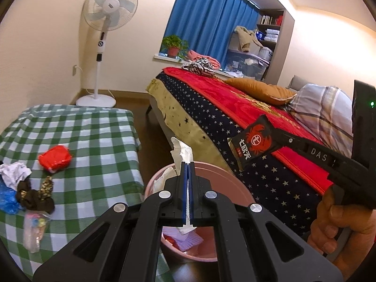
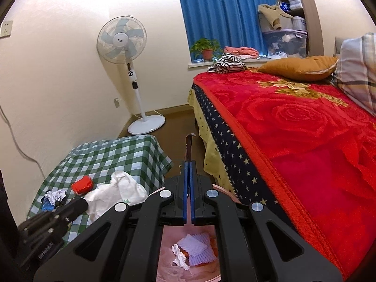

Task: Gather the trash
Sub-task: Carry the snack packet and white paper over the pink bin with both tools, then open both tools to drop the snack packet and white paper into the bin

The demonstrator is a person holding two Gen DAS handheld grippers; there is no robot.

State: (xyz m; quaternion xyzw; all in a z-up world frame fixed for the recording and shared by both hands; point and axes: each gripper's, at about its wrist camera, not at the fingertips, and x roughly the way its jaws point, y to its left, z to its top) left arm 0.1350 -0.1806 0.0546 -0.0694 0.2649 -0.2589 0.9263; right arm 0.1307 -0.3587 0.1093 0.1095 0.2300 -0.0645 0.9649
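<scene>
My left gripper (image 1: 187,164) is shut on a white crumpled tissue (image 1: 181,151) and holds it over the pink bin (image 1: 206,171). My right gripper (image 2: 189,163) is shut on a black and red snack wrapper (image 1: 252,142), seen edge-on in the right wrist view (image 2: 188,146), above the same bin (image 2: 169,268). The bin holds white foam netting (image 2: 199,250) and crumpled paper (image 2: 179,256). On the green checked table (image 1: 94,136) lie a red packet (image 1: 55,158), crumpled white paper (image 1: 14,172), a blue bag (image 1: 7,199), dark wrappers (image 1: 35,195) and a clear plastic packet (image 1: 34,230).
A bed with a red rose blanket (image 2: 305,129) stands right of the bin. A standing fan (image 1: 103,47) is in the far corner. A brown floor strip (image 1: 152,131) runs between table and bed. A windowsill holds a potted plant (image 1: 174,47) and clothes.
</scene>
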